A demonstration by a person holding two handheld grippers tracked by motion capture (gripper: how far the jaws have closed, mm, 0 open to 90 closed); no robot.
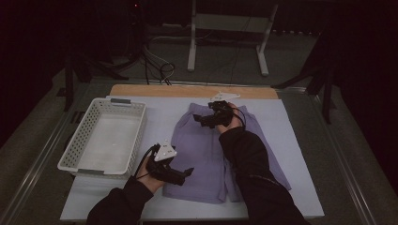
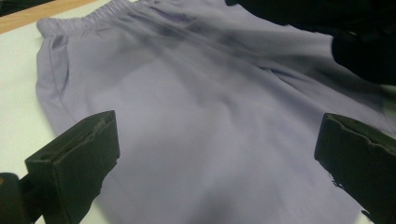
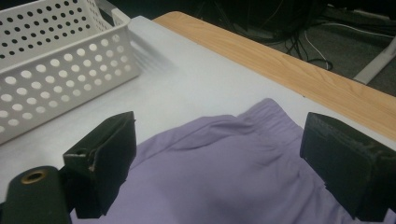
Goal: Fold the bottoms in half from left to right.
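Observation:
A pair of lilac shorts lies flat on the white mat, its elastic waistband toward the far edge. My left gripper hovers at the near left hem with its jaws wide apart, and only the lilac shorts lie under the gap. My right gripper is over the waistband's left end, pointing left. It is open too, with the lilac shorts below it. Neither gripper holds the cloth.
A white perforated basket stands empty on the left of the mat, and this basket lies just beyond my right gripper. A wooden strip runs along the table's far edge. Cables and a metal stand lie on the floor behind.

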